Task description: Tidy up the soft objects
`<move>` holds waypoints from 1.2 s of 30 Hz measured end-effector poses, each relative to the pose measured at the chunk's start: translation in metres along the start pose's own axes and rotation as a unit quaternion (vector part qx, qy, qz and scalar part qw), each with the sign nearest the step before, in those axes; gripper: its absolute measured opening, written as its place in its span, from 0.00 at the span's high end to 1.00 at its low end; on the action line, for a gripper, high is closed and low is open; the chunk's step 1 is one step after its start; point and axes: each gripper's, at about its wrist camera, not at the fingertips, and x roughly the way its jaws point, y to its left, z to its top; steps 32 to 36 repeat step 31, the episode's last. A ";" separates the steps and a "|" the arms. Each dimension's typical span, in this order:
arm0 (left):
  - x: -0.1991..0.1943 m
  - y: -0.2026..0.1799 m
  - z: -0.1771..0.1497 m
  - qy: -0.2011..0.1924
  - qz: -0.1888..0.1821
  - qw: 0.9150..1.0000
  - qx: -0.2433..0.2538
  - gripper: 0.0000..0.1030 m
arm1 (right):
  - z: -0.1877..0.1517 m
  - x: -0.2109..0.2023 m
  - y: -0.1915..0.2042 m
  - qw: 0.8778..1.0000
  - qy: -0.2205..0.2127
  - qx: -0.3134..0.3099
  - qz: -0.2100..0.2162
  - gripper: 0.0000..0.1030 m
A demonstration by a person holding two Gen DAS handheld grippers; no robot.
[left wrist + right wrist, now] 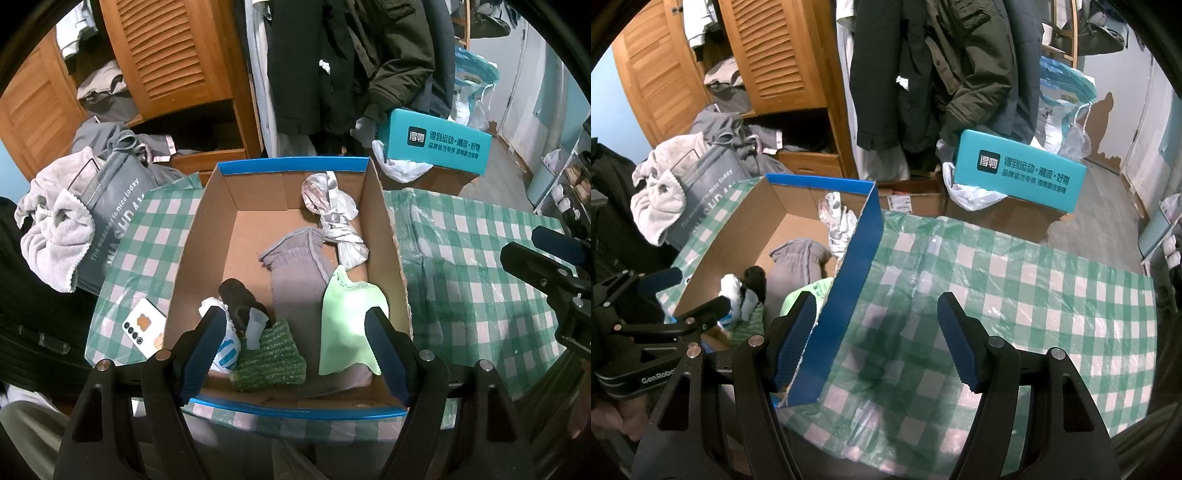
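An open cardboard box with a blue rim (386,236) sits on the green checked tablecloth (480,280). Inside lie a grey garment (299,273), a knotted silver-grey plastic bag (332,218), a light green cloth (347,325), a green knitted piece (269,358), a black item (240,299) and a white-blue item (225,347). My left gripper (295,350) is open and empty above the box's near end. My right gripper (877,336) is open and empty, straddling the box's blue right wall (849,280), over the tablecloth (1015,288).
A white phone (144,328) lies on the cloth left of the box. A grey bag with a pale towel (55,236) stands at the left. A teal carton (436,142), hanging coats (351,62) and a wooden wardrobe (162,59) are behind.
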 end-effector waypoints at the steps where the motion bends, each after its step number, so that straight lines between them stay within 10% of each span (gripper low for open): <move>1: 0.000 0.001 0.001 0.000 0.000 1.000 -0.001 0.24 | 0.000 0.000 0.000 1.000 0.000 0.000 0.000 0.34; 36: 0.001 -0.003 0.001 0.002 -0.001 1.000 -0.001 0.24 | 0.001 -0.001 -0.003 1.000 0.001 0.003 -0.001 0.34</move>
